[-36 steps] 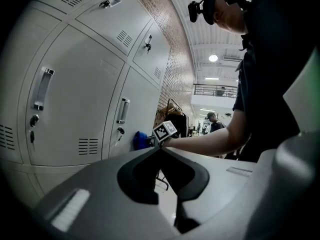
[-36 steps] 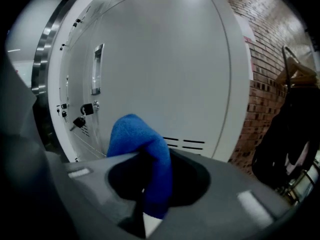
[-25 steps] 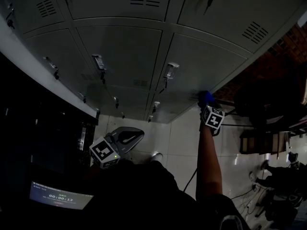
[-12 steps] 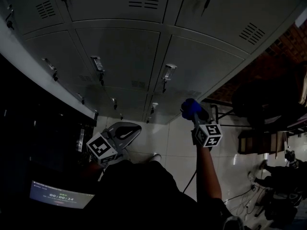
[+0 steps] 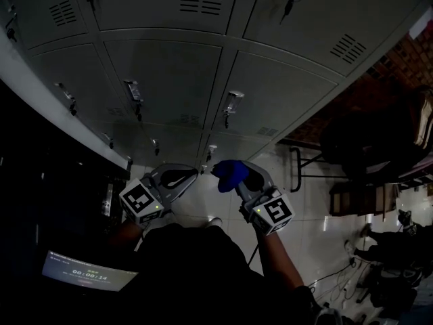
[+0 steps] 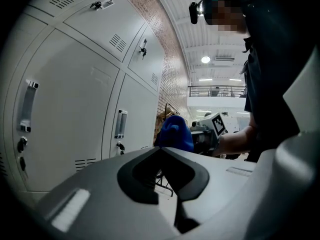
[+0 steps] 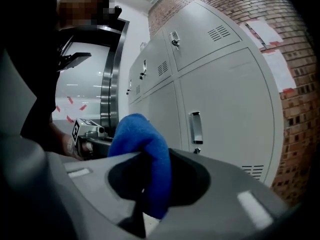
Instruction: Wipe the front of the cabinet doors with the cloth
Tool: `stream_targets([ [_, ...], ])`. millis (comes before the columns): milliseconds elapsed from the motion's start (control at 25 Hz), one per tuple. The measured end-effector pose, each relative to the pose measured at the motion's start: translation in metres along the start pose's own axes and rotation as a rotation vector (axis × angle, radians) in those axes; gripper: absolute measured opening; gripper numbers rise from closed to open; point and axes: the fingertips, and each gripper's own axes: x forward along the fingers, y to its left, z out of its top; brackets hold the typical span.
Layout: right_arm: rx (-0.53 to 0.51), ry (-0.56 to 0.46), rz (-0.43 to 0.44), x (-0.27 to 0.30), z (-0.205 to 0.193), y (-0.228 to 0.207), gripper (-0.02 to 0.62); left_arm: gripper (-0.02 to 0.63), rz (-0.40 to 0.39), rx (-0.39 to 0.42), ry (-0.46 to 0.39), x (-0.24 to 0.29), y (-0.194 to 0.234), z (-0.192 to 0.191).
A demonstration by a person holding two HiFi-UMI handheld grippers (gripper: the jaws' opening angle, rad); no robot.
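Two grippers are held low and close together in front of the cabinet doors (image 5: 162, 73). The blue cloth (image 7: 142, 149) is pinched between the jaws of the right gripper (image 5: 240, 179), with a wad bulging past the tips and a tail hanging below. The jaws of the left gripper (image 6: 160, 151) are pressed together, nothing between them. The cloth is held in the air just beside the left gripper's tips, and no contact with any door is seen. It is judged soft, light and limp: easily bunched, low slip risk at this grip, no breakage risk. Hold is best kept at the bunched middle, so a padded wad is left ahead of the jaws and plastic is kept off the paint. Snagging on the door handles (image 5: 231, 101) and keys is to be expected.
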Motion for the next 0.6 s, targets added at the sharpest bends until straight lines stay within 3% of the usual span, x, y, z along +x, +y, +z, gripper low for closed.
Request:
stream_targets([
  [600,0.017,0.006,0.004,0.0013,-0.0057,0.0111,0.069,0.000,-0.029,0.003,0.001,0.0070,-0.0016,0.0010],
])
